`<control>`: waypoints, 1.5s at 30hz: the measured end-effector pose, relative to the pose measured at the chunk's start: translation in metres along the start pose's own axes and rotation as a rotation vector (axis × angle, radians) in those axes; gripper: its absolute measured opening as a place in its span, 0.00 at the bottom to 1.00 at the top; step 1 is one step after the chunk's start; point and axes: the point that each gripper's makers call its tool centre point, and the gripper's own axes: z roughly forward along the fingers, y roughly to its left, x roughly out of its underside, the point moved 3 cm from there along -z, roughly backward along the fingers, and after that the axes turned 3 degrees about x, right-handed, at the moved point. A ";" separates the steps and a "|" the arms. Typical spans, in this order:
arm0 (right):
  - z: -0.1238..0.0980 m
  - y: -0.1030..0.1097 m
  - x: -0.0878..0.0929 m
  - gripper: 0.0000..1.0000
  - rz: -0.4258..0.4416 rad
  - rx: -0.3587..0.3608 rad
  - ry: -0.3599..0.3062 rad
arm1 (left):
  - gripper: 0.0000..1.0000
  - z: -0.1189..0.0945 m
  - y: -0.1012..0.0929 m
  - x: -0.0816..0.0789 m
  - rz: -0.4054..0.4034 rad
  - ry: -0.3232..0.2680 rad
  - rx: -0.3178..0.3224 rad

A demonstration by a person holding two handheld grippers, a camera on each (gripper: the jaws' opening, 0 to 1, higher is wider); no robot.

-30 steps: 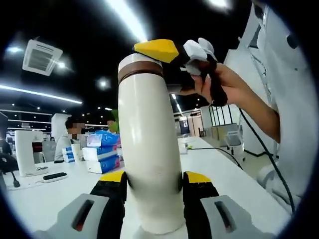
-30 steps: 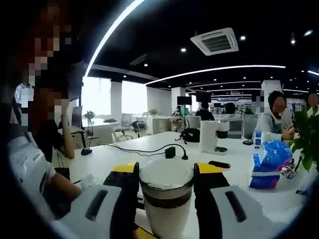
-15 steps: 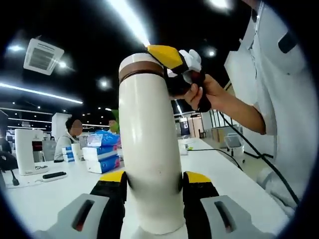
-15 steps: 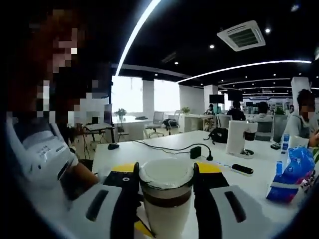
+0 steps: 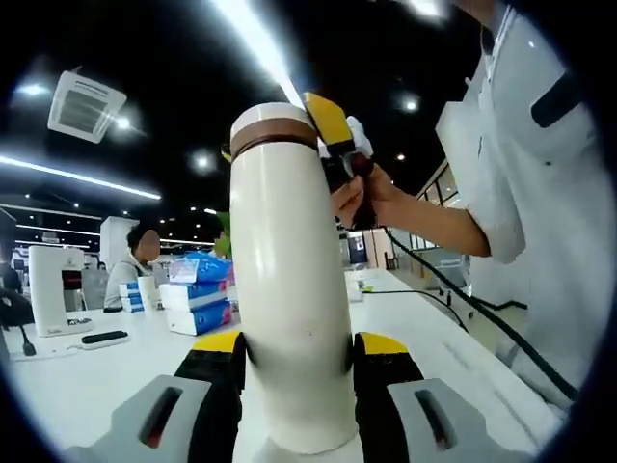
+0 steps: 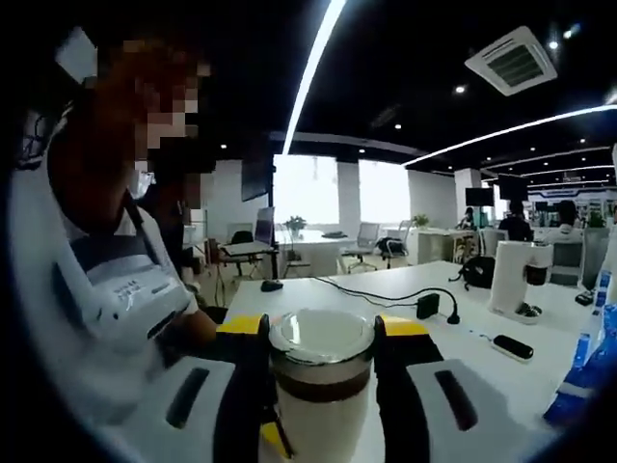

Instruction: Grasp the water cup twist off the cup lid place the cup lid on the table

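The twist-off step is in hand. The left tongs [image 5: 297, 362] pinch the lower body of the water cup [image 5: 289, 289] — a tall white flask held upright above the white counter [image 5: 77, 386], whether its base rests there I cannot tell. The right tongs [image 6: 320, 357] are pressed against both sides of the cup lid [image 6: 321, 338], the white cap with a brown band at the top of the cup; they also show in the left gripper view [image 5: 333, 125], in the person's hand [image 5: 362, 198]. The lid looks seated, so the unscrewing seems unfinished. Next, I judge, the right tongs must turn about the cup's axis while the left tongs hold the body firm — then lift the lid and set it on the counter.
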 end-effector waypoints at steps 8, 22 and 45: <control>0.009 0.007 0.004 0.46 0.005 -0.024 -0.032 | 0.45 0.001 0.001 0.000 -0.003 0.000 -0.001; -0.021 0.019 -0.017 0.75 -0.040 0.335 0.047 | 0.45 0.001 0.000 0.000 0.018 0.003 0.004; -0.023 0.053 0.008 0.75 0.039 0.877 -0.048 | 0.45 0.002 0.000 0.000 0.017 0.007 0.002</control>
